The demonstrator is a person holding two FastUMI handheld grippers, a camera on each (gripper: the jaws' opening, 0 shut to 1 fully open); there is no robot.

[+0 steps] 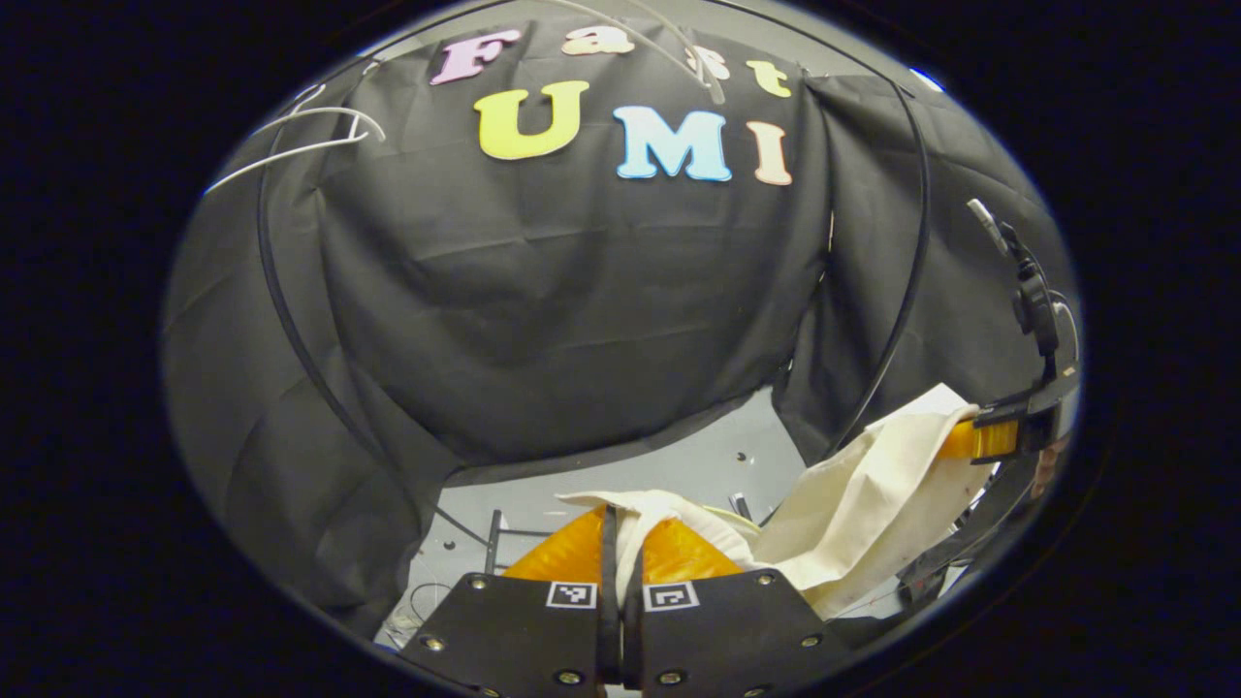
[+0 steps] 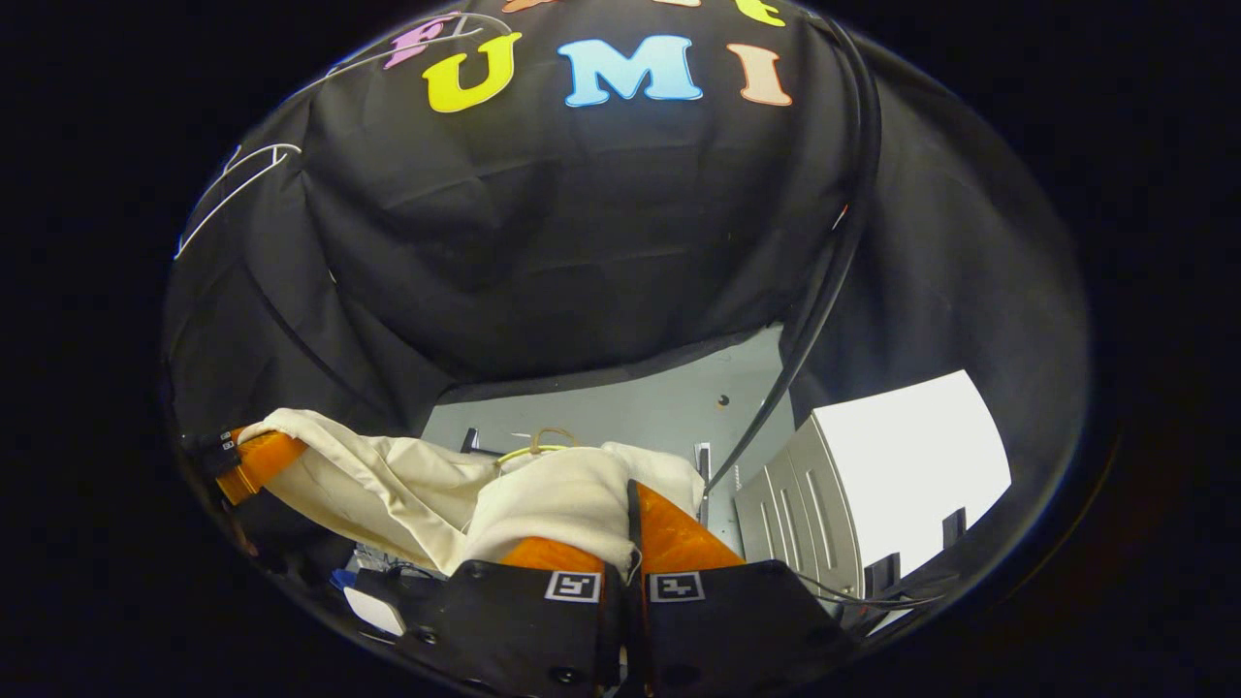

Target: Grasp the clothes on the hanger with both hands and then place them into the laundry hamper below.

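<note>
The soft cream-white cloth garment hangs stretched in the air between the two grippers, with the left gripper squeezed tight on one end and the right gripper squeezed tight on the other end, in front of the thin white wire hanger up high.

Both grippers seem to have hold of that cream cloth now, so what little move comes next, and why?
Probably lower both together. The left gripper and right gripper each pinch the cream garment, which hangs slack between them, clear of the white hangers above; the hamper is not visible.
</note>
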